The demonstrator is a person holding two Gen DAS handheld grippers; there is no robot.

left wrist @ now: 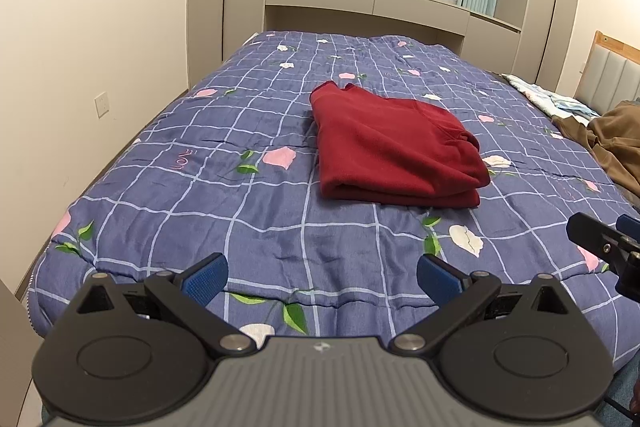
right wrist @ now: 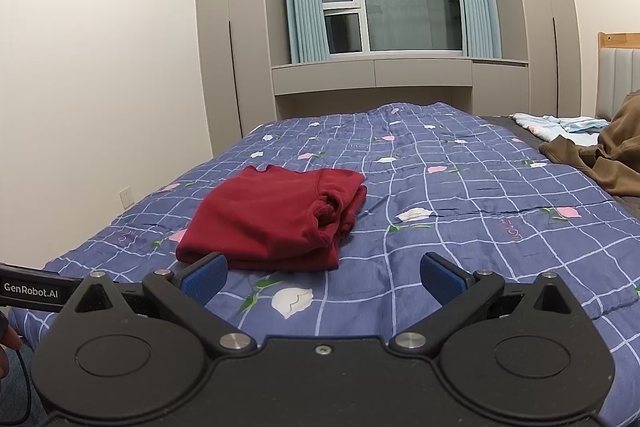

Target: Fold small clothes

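Jaws spread on both, left gripper and right gripper, nothing held | red top judged folded | brown garment likely to be fetched next.

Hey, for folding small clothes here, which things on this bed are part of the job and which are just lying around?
Part of the job:
- red garment, already folded on the quilt
- left gripper and right gripper, both open, holding nothing

Just lying around:
- brown clothing
- light blue cloth
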